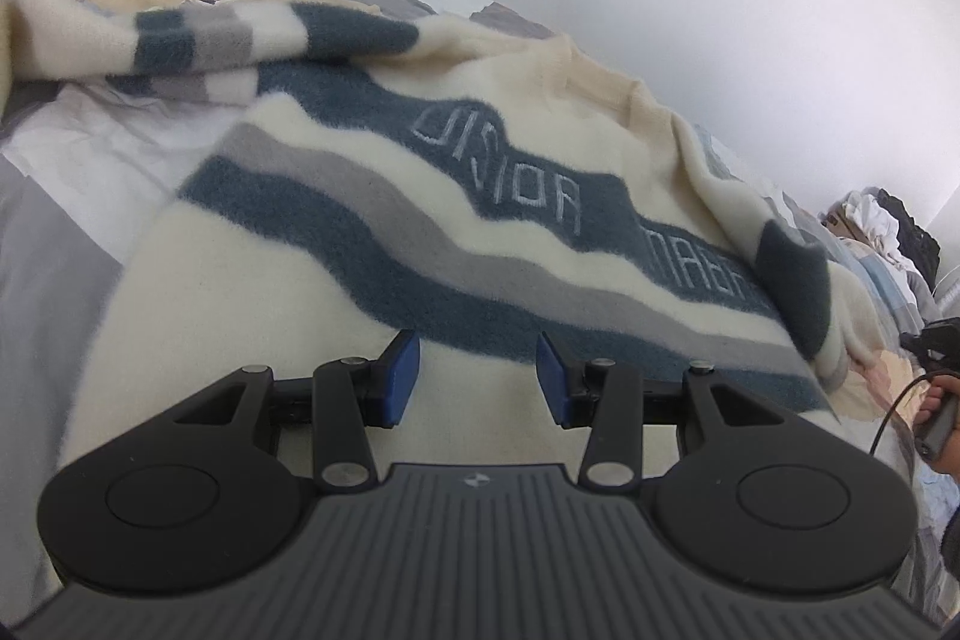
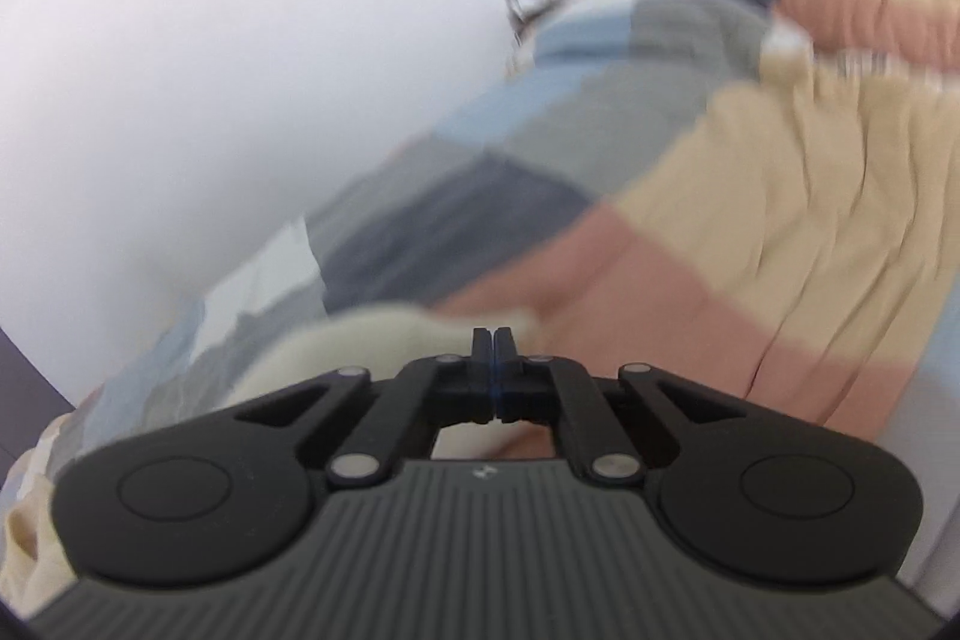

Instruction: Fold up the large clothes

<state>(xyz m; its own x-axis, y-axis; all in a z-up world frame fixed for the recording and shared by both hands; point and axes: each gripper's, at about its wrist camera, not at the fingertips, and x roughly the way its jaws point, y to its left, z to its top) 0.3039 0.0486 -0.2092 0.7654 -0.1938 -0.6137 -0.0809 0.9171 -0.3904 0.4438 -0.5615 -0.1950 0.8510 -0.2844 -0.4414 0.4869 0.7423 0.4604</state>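
The striped sweater [image 1: 456, 196] lies mostly unfolded across the bed [image 1: 54, 232], left tongs [image 1: 478, 377] apart above it, right tongs [image 2: 491, 340] together, apparently pinching its cream edge.

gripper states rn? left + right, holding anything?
Left tool: open, empty, over the sweater.
Right tool: closed; whether it pinches the cream fabric cannot be told.

A fuzzy cream sweater [image 1: 372, 196] with wavy teal and grey bands and stitched lettering lies spread out flat beyond the open fingers [image 1: 401, 376], one sleeve folded across its far side.
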